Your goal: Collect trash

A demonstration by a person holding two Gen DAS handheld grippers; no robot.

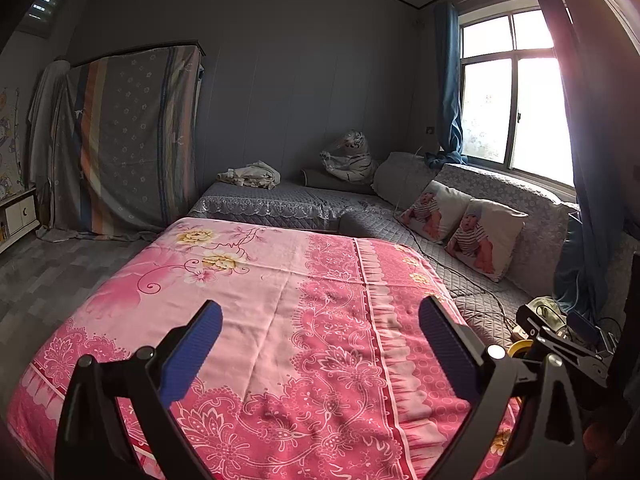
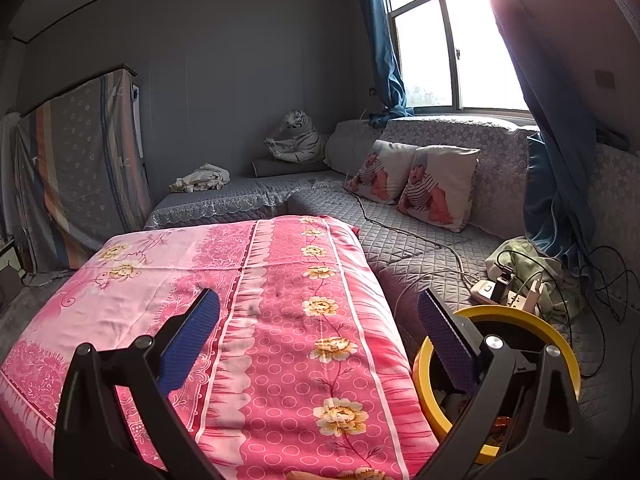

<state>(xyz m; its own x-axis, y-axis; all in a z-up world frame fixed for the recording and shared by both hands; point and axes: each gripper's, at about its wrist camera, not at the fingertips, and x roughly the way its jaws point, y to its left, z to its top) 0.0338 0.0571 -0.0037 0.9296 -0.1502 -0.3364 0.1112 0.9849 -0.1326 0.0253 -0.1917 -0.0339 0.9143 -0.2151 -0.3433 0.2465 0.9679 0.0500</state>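
Note:
My left gripper (image 1: pixel 320 320) is open and empty, held above a table under a pink floral cloth (image 1: pixel 260 312). My right gripper (image 2: pixel 319 312) is open and empty over the cloth's right side (image 2: pixel 280 300). A yellow-rimmed bin (image 2: pixel 432 368) stands just right of the table, below my right finger; some scraps show inside it. A sliver of the bin's rim (image 1: pixel 522 347) shows in the left wrist view, beside the right gripper's black body (image 1: pixel 560 340). No loose trash shows on the cloth.
A grey quilted corner sofa (image 2: pixel 420 248) wraps the table's far and right sides, with two baby-print cushions (image 2: pixel 416 184), a plush tiger (image 2: pixel 296 136), crumpled cloth (image 2: pixel 204 178), a power strip with cables (image 2: pixel 504 292) and green fabric. A covered wardrobe (image 1: pixel 120 140) stands left.

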